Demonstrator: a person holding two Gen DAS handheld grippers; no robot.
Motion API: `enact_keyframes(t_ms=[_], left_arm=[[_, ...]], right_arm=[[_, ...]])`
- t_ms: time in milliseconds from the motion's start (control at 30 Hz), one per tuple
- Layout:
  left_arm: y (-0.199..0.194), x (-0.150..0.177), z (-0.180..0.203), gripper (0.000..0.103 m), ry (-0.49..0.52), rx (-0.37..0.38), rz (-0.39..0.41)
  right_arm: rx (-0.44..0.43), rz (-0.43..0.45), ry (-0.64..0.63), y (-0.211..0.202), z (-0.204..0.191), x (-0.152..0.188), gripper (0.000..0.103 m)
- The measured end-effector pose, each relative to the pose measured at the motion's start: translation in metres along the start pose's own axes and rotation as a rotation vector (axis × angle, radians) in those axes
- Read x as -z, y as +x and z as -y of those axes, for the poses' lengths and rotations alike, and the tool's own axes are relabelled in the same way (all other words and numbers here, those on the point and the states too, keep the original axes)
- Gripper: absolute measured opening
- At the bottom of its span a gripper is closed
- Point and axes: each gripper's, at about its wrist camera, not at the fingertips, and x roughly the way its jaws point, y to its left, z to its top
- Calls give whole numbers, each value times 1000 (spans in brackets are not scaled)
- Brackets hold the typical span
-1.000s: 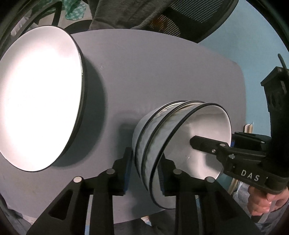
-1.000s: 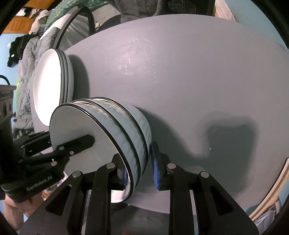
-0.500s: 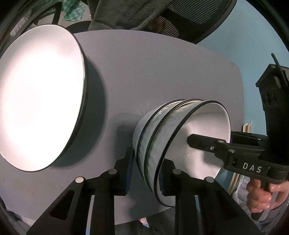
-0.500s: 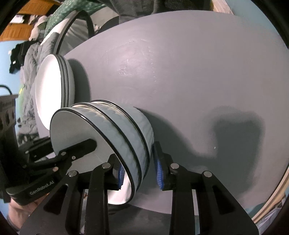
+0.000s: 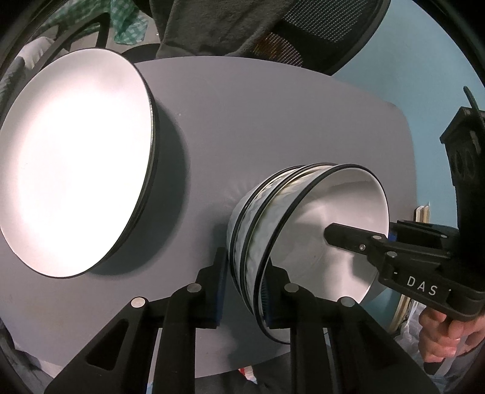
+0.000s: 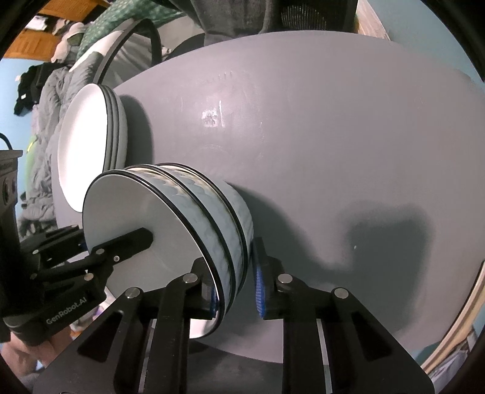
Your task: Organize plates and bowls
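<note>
Three nested white bowls with black rims and pale blue patterned walls form a bowl stack [image 5: 257, 218] [image 6: 212, 206] that sits on the grey round table [image 5: 272, 121] [image 6: 333, 136]. My left gripper [image 5: 247, 263] straddles the stack's near wall, one finger inside the top bowl and one outside. Its jaws are closing, and the pads meet the wall. My right gripper [image 6: 229, 254] straddles the opposite wall. Its jaws are closing too, with a slim gap at the outer pad. A stack of large white plates [image 5: 75, 160] [image 6: 85, 145] lies to the left of the bowls.
A mesh office chair draped with a grey garment [image 5: 242, 24] stands behind the table. A person's hand [image 5: 445, 333] grips the right gripper's handle. Bedding and clothes [image 6: 39, 136] are piled beyond the table's left edge. A blue wall [image 5: 409, 66] lies at the right.
Both grippers' jaws have narrowed around the walls of the bowl stack. The hands, bowls and plates have stayed about where they were.
</note>
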Motion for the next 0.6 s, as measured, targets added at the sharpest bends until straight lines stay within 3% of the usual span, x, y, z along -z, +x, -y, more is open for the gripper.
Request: enact_keyframes(t_ms=[267, 600], left_arm=[[1, -5, -1, 18, -17, -4, 4], [-26, -3, -8, 17, -28, -9, 43]], right_arm=[[-6, -16, 14, 1, -8, -2, 18], [9, -6, -20, -18, -33, -8, 18]])
